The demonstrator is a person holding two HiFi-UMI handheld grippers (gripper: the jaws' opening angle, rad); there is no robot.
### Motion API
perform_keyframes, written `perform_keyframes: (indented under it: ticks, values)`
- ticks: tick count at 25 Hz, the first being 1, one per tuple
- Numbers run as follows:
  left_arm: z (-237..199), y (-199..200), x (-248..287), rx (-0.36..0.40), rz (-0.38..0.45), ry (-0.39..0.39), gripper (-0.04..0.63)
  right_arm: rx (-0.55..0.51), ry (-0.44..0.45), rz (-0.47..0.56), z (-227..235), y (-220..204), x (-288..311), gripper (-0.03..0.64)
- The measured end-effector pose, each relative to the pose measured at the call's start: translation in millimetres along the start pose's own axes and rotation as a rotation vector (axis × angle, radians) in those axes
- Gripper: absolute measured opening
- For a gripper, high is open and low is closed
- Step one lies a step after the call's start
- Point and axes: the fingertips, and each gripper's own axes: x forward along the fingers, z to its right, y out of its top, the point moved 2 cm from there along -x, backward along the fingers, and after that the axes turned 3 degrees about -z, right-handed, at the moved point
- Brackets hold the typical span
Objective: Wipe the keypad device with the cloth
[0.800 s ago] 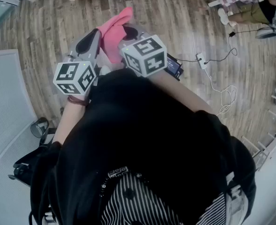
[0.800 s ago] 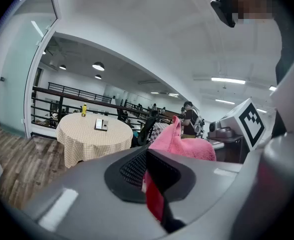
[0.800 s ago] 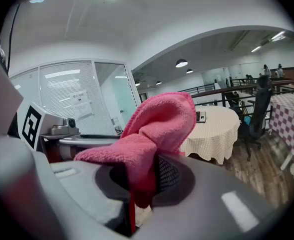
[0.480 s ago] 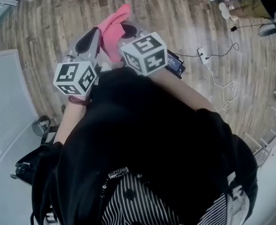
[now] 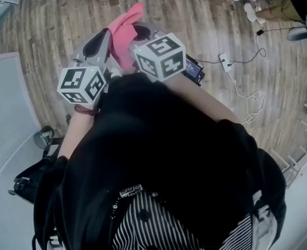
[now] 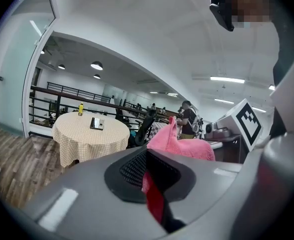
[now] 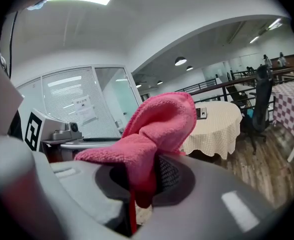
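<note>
Right gripper view: right gripper [image 7: 137, 189] pinches pink cloth [image 7: 156, 124]; left gripper [image 6: 154, 189] too

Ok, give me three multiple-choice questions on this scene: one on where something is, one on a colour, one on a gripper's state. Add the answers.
1. Where does the yellow bottle stand?
A. on the floor
B. on the round table
C. on a chair

2. What colour is the cloth?
A. blue
B. white
C. pink

3. How is the right gripper?
A. open and empty
B. shut on the cloth
C. shut on a cup

Answers:
1 B: the bottle stands on the table's checked cover.
2 C: the cloth shows pink in every view.
3 B: in the right gripper view the jaws pinch the cloth, which bunches above them.
</note>
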Motion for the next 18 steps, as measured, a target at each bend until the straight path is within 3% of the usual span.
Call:
perform_keyframes:
  ticks: [10,18]
  values:
    - [10,-2,15,-0.001,-0.013,-0.013,0.0,0.043,0.058,0.004,14,-4,-7,0.064]
    - [-13,15,49,0.028,-0.024,-0.04,0.0,0.047,0.013,0.01,40,19,15,0.064]
